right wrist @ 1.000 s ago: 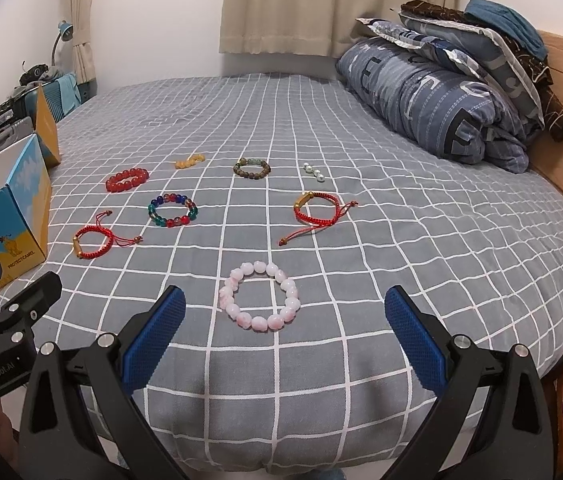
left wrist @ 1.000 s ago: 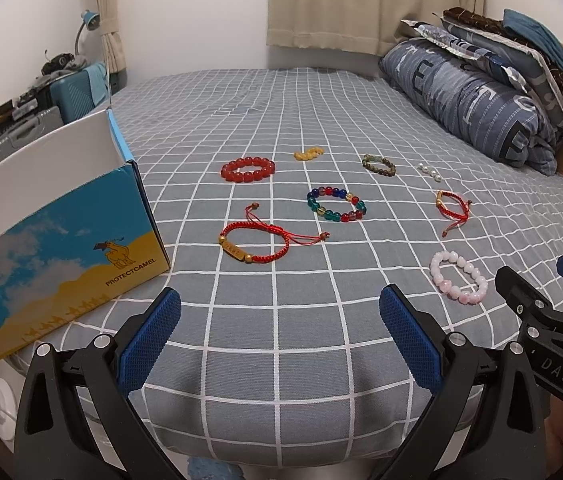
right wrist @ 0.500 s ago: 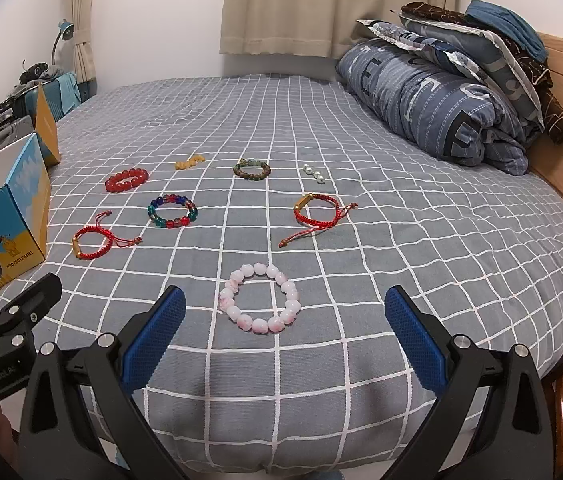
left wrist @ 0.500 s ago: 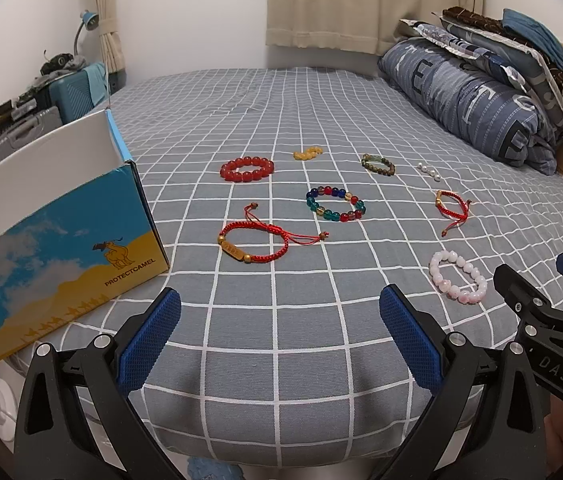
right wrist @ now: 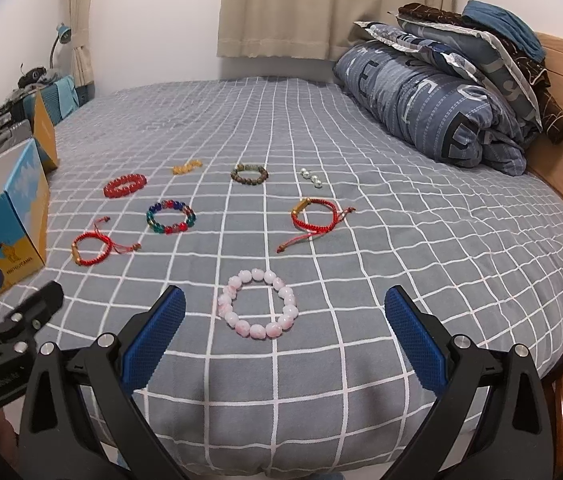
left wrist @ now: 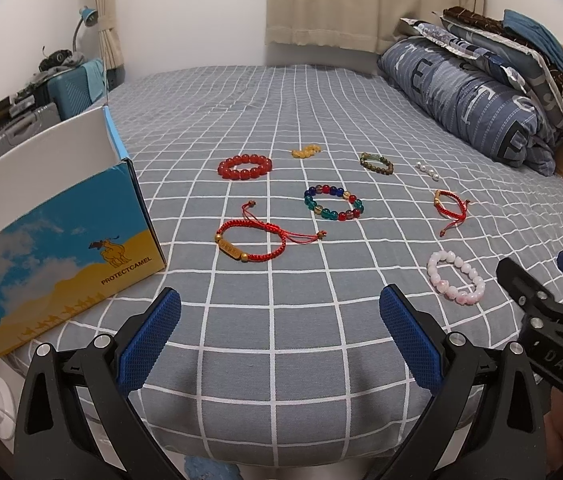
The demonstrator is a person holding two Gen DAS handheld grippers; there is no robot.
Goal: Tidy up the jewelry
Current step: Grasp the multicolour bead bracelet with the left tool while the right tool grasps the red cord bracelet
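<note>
Grey checked bedspread, folded duvet by headboard, perhaps luggage left, both tools spread wide, empty

Rolled duvet (blue), curtain, suitcase.

The bed carries everything, and places run from the box at its left edge. Just right of the box lies a cord bracelet; beyond that sit a mixed-bead bracelet, a second cord bracelet and, nearest the front edge, a pale bead bracelet. Farther back from the box runs a row, left to right: a bead bracelet, a small bead string, a dark bead bracelet and loose pearls, with the folded duvet far right under stacked pillows.
</note>
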